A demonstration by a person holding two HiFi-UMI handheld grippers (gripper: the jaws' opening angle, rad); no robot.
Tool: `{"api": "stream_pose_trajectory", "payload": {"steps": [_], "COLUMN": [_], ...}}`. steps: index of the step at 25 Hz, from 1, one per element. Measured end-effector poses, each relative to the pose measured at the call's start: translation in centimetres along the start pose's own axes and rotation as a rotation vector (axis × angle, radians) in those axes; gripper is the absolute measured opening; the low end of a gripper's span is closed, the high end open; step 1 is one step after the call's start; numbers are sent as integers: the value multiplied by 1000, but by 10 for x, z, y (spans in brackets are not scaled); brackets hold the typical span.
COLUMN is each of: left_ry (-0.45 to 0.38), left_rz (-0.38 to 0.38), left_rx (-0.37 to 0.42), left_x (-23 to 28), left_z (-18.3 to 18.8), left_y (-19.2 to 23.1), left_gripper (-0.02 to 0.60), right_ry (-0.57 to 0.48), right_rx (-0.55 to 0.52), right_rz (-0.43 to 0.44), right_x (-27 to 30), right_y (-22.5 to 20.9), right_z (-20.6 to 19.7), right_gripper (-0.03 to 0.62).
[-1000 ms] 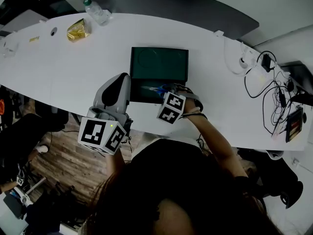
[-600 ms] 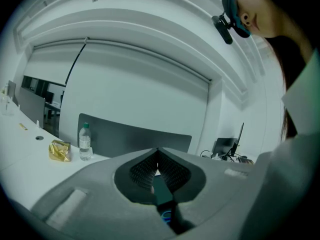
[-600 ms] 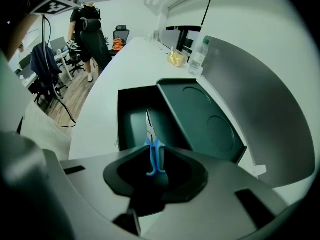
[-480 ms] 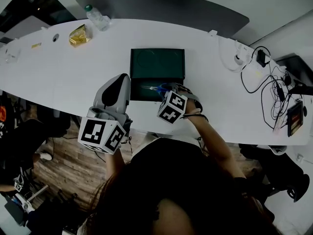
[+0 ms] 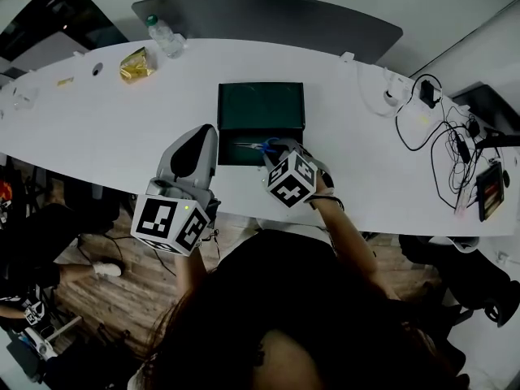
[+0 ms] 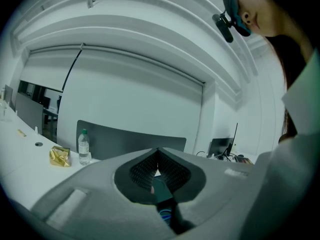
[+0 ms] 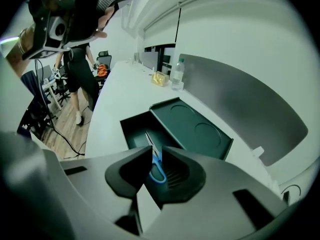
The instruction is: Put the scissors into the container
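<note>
The dark green container (image 5: 231, 154) stands open in the middle of the white table (image 5: 114, 128), its lid (image 5: 260, 106) folded back. The blue-handled scissors (image 5: 260, 145) lie inside the box, blades pointing left. My right gripper (image 5: 275, 148) hangs just above the handle end. Its jaws have just been closing and still show a narrow gap. In the right gripper view the scissors (image 7: 157, 170) show through that gap, down in the container (image 7: 131, 130), not pinched by the right gripper (image 7: 156, 153). My left gripper (image 5: 206, 130) is beside the box's left side, shut and holding nothing, its pad tips meeting (image 6: 158, 152).
A water bottle (image 5: 165, 32) and a gold wrapper (image 5: 136, 62) lie at the table's far left. Cables and chargers (image 5: 431, 116) clutter the right end. A grey curved panel (image 5: 268, 15) runs behind the table. A person (image 7: 75, 69) stands on the floor to the left.
My right gripper has lifted away from the box and rolled, its marker cube showing a different face. The scissors stay where they were in the container. The left gripper barely shifted.
</note>
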State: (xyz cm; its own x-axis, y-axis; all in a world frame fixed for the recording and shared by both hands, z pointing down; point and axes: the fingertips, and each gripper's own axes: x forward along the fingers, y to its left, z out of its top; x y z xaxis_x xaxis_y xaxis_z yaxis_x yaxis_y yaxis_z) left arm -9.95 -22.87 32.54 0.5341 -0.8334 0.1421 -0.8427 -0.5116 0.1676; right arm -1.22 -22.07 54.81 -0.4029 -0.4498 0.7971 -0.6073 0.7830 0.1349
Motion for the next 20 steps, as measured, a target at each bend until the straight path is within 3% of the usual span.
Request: {"api": "stream_pose_trajectory", "payload": {"steps": [20], "left_ry": [-6], "left_rz": [-75], "left_rx": [31], "left_x": [-47], "left_z": [0], "left_y": [-41], "left_gripper": [12], "right_ry": [-271], "right_rx": [208], "right_rz": [-122], "right_x": [-82], "right_y": [18], "right_z": [32], "right_gripper": [29]}}
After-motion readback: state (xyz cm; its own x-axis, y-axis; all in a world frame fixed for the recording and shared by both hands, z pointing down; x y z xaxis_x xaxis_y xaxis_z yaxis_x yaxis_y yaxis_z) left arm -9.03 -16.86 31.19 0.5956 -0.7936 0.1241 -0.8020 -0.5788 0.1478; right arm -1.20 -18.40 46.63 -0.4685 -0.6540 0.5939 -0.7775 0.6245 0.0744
